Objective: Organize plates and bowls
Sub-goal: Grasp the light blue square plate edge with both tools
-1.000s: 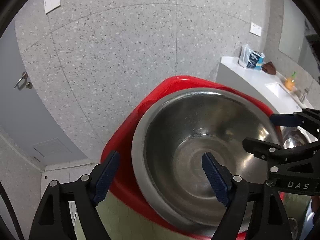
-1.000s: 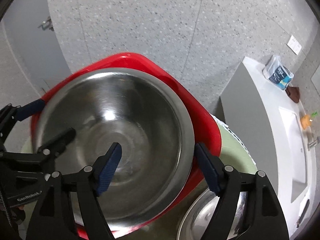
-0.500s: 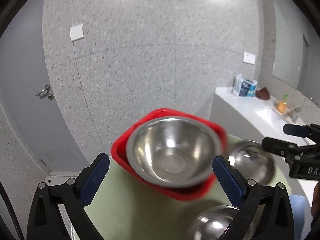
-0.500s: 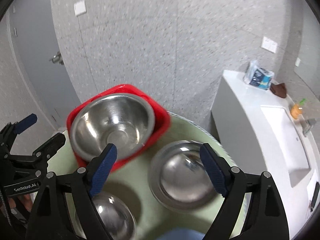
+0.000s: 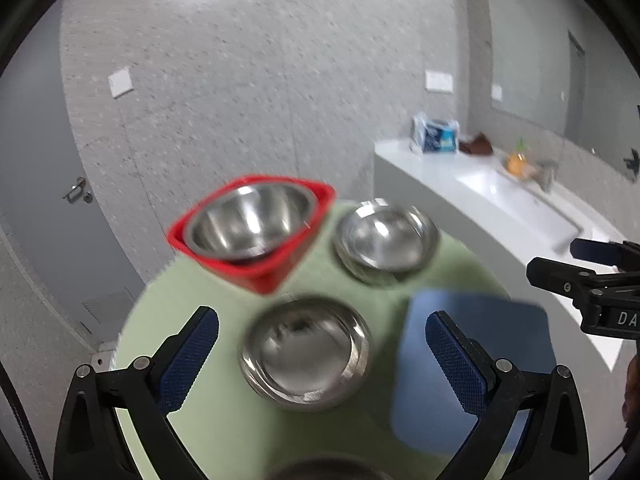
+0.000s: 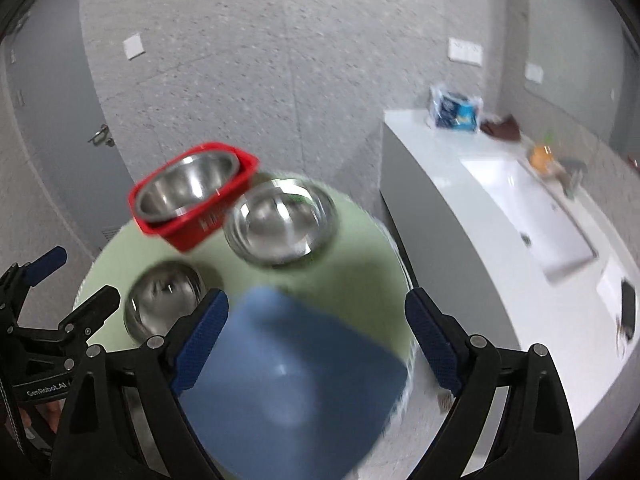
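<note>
Both views are pretty blurry, but here's the layout. There's a round pale-green surface (image 5: 208, 420) with a red squarish plastic tub (image 5: 256, 236) at its far edge, and a big shiny steel mixing bowl (image 5: 250, 222) sits nested inside that tub. Just right of the tub is a shallower round steel bowl (image 5: 386, 236), almost touching the tub's corner in the right wrist view. Closer in there's another round steel bowl (image 5: 306, 350), sitting on its own in the middle of the green top. A flat blue rounded-square plate (image 5: 472, 360) lies on the near right part, beside that closer bowl.

The left tongs (image 5: 322, 354) are spread wide with nothing gripped; the nearer steel bowl shows in the gap between the blue pads (image 5: 188, 360), but the pads aren't touching it. The jaws have just been opening. The right tongs (image 6: 316, 344) are also released and have just been opening too, with the blue plate showing between them, untouched as far as I can tell.

Off to the right there's a white counter (image 6: 460, 200) with a sink (image 6: 532, 216), a blue-and-white packet (image 6: 454, 110) and a small orange bottle (image 6: 540, 156) on it
</note>
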`<control>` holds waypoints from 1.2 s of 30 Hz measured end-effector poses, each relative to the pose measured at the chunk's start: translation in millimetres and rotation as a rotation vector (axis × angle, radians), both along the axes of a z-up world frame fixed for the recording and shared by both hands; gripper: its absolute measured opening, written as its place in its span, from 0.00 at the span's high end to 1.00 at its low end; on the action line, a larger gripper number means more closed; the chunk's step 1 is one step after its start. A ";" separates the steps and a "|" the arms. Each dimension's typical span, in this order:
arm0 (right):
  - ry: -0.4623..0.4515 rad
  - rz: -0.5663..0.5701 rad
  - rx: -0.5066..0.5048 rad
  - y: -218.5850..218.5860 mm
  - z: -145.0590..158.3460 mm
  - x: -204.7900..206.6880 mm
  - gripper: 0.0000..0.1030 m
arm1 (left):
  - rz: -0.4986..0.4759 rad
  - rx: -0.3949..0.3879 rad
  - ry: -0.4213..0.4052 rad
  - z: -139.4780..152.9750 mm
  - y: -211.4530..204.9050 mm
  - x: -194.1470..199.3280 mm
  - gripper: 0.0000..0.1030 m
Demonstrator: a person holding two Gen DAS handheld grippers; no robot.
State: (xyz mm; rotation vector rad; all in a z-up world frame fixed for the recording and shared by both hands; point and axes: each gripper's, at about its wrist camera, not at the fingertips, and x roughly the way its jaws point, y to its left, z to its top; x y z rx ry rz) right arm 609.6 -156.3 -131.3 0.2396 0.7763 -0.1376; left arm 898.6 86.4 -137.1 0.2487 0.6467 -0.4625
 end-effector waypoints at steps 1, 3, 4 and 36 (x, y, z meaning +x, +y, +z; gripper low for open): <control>0.006 -0.012 0.010 -1.5 -5.7 -6.9 0.11 | -0.012 0.009 0.012 -4.8 -2.7 -7.7 0.01; 0.026 -0.036 0.035 -5.5 -18.8 -20.9 0.11 | -0.023 0.038 0.034 -16.2 -9.9 -20.4 0.01; 0.033 -0.045 0.042 -5.5 -23.9 -26.4 0.11 | -0.027 0.053 0.046 -20.7 -12.6 -24.0 0.01; 0.125 -0.025 0.166 -1.2 -65.8 -54.0 0.69 | -0.188 0.038 0.176 -17.4 -26.8 47.5 0.79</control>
